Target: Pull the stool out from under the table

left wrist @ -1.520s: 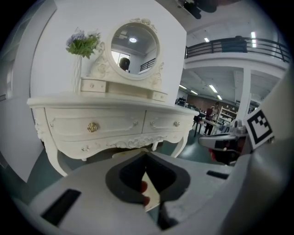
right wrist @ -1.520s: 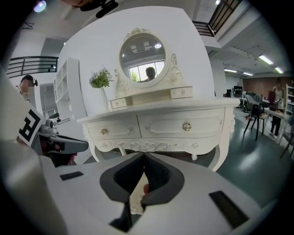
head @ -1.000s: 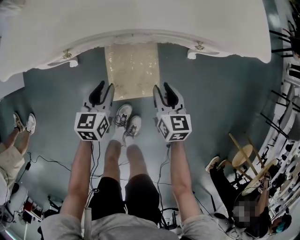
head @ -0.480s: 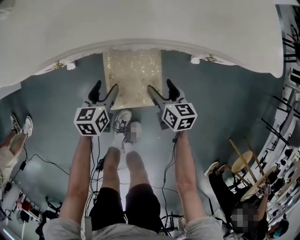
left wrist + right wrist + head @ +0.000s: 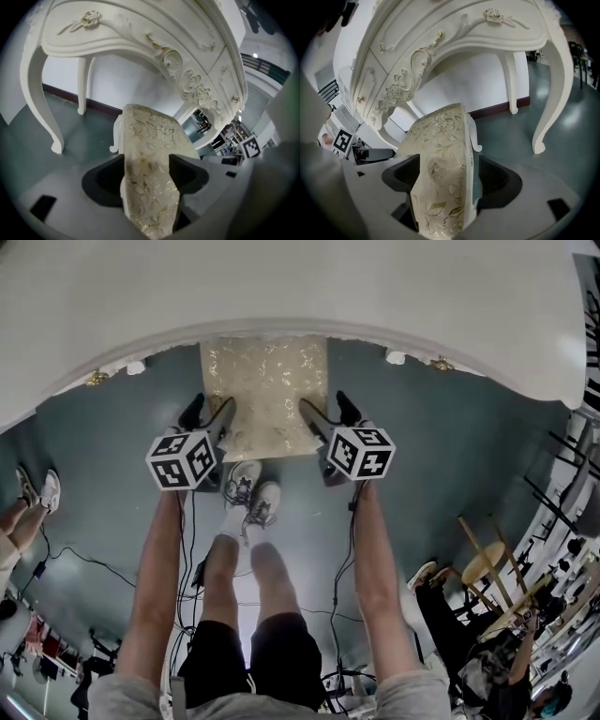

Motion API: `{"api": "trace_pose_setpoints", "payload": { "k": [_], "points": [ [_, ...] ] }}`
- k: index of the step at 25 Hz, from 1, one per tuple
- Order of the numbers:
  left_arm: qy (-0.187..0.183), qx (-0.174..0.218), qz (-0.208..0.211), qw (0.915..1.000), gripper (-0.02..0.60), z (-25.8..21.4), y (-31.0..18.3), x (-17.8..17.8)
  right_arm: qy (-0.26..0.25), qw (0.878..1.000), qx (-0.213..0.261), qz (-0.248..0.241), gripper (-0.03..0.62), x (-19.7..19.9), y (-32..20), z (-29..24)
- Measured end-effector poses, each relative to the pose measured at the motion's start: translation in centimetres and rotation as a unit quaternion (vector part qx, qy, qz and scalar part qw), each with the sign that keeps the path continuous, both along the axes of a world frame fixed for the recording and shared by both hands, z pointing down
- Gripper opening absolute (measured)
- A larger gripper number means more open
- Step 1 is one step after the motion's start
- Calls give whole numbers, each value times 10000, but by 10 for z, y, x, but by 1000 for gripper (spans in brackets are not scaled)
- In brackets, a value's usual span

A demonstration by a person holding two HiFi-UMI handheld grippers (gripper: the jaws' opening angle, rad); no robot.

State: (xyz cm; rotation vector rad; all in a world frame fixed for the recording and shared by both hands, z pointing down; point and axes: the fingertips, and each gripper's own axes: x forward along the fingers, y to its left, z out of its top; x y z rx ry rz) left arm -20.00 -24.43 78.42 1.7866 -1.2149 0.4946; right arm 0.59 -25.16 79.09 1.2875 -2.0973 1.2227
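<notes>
The stool (image 5: 265, 390) sits partly under the dressing table (image 5: 281, 287). The left gripper (image 5: 213, 405) and right gripper (image 5: 322, 402), jaws just opened, straddle its seat unclamped; pulling remains.

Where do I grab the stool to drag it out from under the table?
Grip the stool by its seat's near corners, coming from the person's side: its far end sits under the table. The left gripper and right gripper, jaws just opened, already straddle its edges.
</notes>
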Motion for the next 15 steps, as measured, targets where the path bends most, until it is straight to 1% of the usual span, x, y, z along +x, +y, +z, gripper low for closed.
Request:
{"api": "trace_pose_setpoints", "payload": {
  "k": [3,5,8,12,15],
  "points": [
    [169,-239,-217,9993,279,17,-2,-2,-142,9998,-158,64,382,0,-1,14],
    [193,-309,-216,9991,279,24,-1,-3,-291,9991,-269,150,391,0,-1,21],
    [246,-300,-121,9992,279,28,-3,-3,-364,9987,-317,173,394,-1,-2,27],
    [497,-312,-114,9982,284,32,-3,-2,-628,9970,-400,190,395,-7,-2,29],
    [513,-231,-53,9984,291,35,-3,-1,-814,9955,-455,177,396,-12,-1,32]
  ]
}}
